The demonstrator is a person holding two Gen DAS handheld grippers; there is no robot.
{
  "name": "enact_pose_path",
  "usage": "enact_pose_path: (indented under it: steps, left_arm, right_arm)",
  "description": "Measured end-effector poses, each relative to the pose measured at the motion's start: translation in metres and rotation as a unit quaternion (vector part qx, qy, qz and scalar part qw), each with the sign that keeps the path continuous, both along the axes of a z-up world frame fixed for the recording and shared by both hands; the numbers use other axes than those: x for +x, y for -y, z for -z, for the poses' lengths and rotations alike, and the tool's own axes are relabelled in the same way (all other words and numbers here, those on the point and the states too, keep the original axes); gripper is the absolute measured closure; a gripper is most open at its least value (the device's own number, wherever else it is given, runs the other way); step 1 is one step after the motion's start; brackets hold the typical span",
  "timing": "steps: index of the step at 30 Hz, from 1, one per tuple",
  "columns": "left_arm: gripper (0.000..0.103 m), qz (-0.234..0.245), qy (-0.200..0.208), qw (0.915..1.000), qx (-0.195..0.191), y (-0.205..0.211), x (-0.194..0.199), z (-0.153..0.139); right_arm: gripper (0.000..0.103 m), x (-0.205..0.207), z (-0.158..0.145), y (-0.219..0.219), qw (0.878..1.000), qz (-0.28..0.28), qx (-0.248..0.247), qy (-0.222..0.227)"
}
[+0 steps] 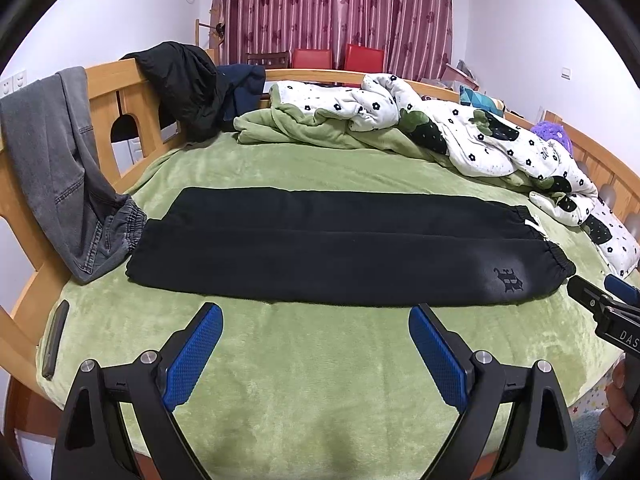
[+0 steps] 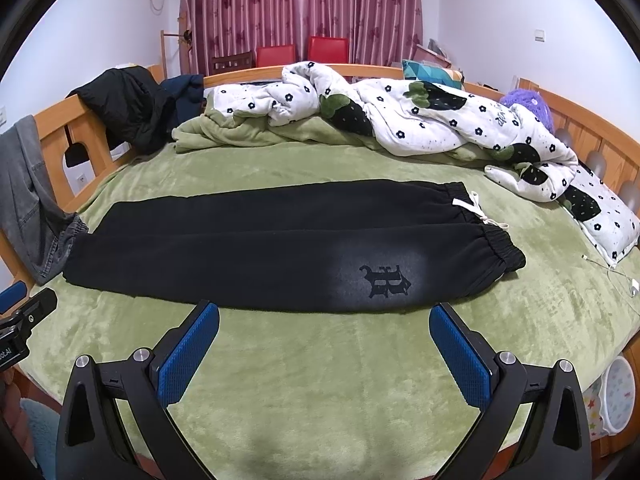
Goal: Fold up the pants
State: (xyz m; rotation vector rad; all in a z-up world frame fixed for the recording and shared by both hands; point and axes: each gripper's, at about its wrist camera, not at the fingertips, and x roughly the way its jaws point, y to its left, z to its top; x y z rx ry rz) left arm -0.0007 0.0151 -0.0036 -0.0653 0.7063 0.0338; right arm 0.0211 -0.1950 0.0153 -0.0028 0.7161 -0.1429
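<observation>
Black pants (image 1: 340, 246) (image 2: 256, 248) lie flat across the green bed cover, folded lengthwise with one leg over the other. The elastic waistband and white drawstring (image 2: 596, 210) are at the right; a printed emblem (image 2: 386, 282) sits near the waist. My left gripper (image 1: 316, 316) is open just in front of the pants' near edge, nothing between its blue pads. My right gripper (image 2: 324, 314) is also open at the near edge, below the emblem. In the left wrist view the right gripper (image 1: 600, 300) shows at the right border, held by a hand (image 1: 616, 416).
Grey jeans (image 1: 60, 184) hang over the wooden bed rail (image 1: 108, 76) at the left, touching the pants' leg end. A floral quilt (image 2: 440, 120) and dark jackets (image 1: 184, 84) lie at the back. A dark phone (image 1: 56, 338) lies near the left edge; a charger cable (image 2: 616, 276) at the right.
</observation>
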Motion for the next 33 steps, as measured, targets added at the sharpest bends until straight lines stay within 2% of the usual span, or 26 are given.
enact_pose_path:
  steps: [33]
  left_arm:
    - [0.009, -0.003, 0.000, 1.0000, -0.001, -0.009, 0.002, -0.004]
  right_arm:
    - [0.000, 0.000, 0.002, -0.004, 1.000, 0.008, -0.001, 0.001]
